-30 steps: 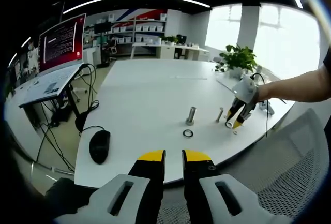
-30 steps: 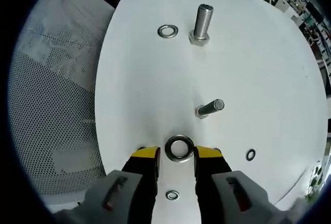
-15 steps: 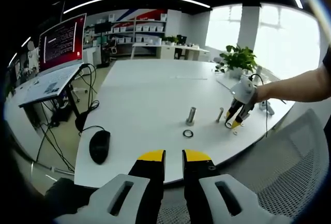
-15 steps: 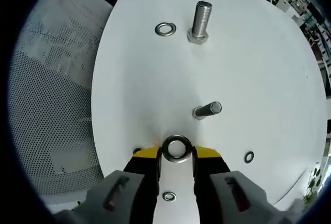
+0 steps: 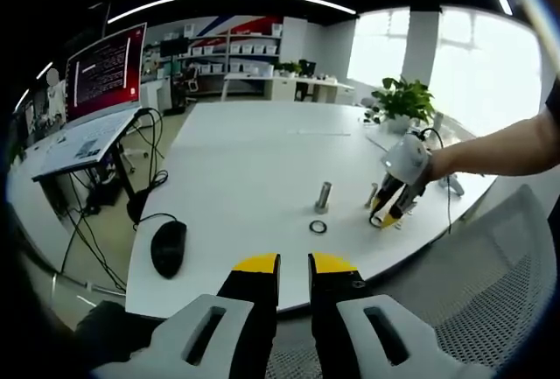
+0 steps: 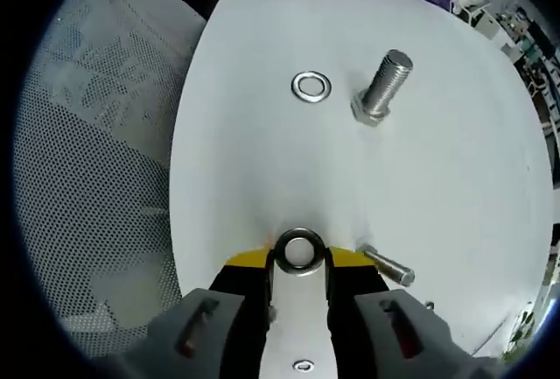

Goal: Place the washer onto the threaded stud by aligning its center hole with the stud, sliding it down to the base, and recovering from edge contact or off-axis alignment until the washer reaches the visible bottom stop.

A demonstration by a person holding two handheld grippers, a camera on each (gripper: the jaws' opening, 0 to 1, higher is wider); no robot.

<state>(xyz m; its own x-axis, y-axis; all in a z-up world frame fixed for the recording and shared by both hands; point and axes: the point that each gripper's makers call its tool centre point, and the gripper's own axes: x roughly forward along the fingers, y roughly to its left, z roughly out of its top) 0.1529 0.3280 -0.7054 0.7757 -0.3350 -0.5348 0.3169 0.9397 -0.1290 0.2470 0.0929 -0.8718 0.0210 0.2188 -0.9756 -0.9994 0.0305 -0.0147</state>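
Broadly, one large white table (image 5: 254,160) is taking up the scene, with one mesh chair (image 6: 96,160) sitting just off its near edge in the right gripper view. Two threaded studs are showing in the right gripper view: the large stud (image 6: 382,87) is standing on its hex base well out on the table, and the small stud (image 6: 387,265) is leaning just beside the right gripper (image 6: 299,261). Four washers can be counted there: the held washer (image 6: 299,250), a loose washer (image 6: 311,86) lying flat just beside the large stud but apart from it, a small washer (image 6: 304,366) between the gripper's arms low in the view, and a tiny one near the small stud, too small to tell clearly. The right gripper is clamping the held washer by its rim between narrow yellow-tipped jaws, near the table's edge and well apart from the large stud. Bare white tabletop is lying open between the two.

In the left gripper view, the left gripper (image 5: 294,264) is hovering off the table's near edge with its jaws narrow, a slim gap between them and nothing in it. One black mouse (image 5: 168,247) is resting near that edge, well apart from the studs.
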